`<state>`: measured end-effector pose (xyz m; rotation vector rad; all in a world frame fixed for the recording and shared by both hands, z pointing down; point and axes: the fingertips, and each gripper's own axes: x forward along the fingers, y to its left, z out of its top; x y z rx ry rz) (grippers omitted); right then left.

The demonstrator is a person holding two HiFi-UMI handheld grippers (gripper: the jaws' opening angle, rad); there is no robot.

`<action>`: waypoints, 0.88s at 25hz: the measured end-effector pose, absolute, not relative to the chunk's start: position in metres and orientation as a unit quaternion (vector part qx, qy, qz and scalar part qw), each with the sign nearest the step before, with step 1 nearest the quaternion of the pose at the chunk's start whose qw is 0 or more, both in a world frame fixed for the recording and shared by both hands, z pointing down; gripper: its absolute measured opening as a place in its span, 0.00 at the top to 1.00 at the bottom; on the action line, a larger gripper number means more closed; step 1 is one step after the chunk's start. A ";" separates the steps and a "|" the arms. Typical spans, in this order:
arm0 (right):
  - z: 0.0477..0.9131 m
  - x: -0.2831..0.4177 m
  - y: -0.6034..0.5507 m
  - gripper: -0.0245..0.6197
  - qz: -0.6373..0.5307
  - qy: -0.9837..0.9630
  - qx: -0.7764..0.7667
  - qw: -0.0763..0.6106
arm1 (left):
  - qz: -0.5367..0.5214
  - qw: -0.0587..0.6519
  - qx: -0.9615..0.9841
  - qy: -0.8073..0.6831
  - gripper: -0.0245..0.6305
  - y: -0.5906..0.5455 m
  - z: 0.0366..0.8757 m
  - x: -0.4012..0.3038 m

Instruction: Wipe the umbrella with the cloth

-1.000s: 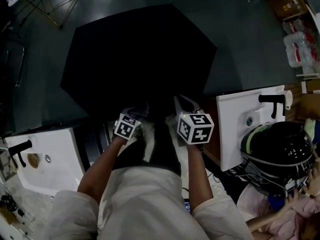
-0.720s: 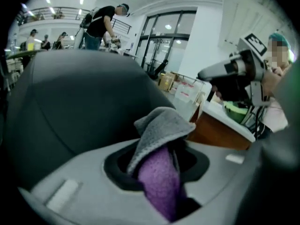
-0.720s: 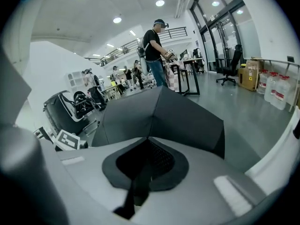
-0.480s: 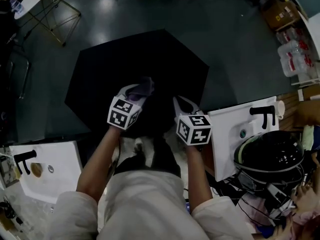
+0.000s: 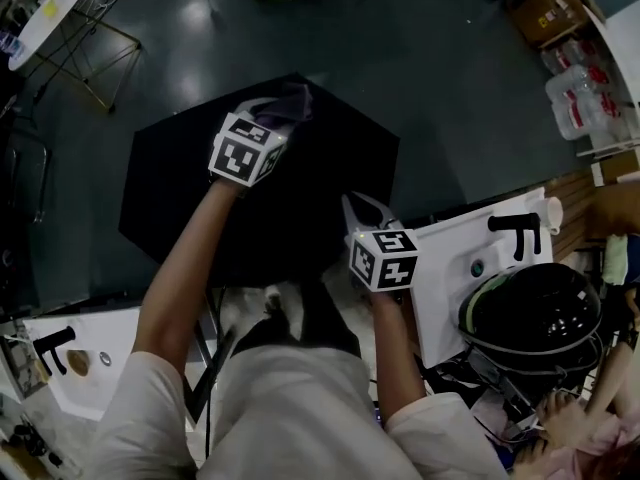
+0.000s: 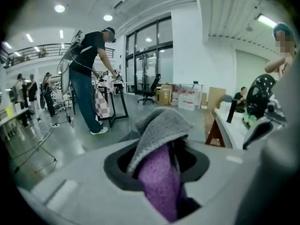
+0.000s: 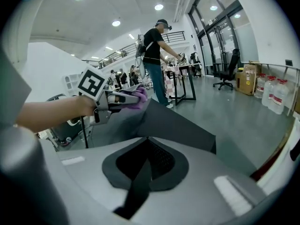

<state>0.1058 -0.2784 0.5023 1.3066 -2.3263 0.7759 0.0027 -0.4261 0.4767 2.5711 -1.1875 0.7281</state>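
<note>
So the left gripper (image 5: 275, 106) is clamped on the grey and purple cloth (image 6: 161, 130), out at the 12 o'clock rim of the open black umbrella (image 5: 190, 203) spread below the person. That puts the whole top toward 6 o'clock from the cloth, so I'd guess the next swipe has to run back along a panel toward the body. The right gripper (image 5: 368, 208) is the nearer one, around 4 o'clock on the rim. It's pinched shut on what looks like the umbrella's edge, probably steadying it.
</note>
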 end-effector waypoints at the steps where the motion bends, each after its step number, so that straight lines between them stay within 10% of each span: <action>1: 0.504 0.111 -0.281 0.95 0.277 -0.821 0.466 0.179 | 0.255 0.107 0.874 -0.400 0.74 -0.439 0.479 0.009; 22: 0.540 0.142 -0.264 0.95 0.308 -0.795 0.491 0.180 | 0.419 0.075 0.857 -0.289 0.74 -0.378 0.585 0.065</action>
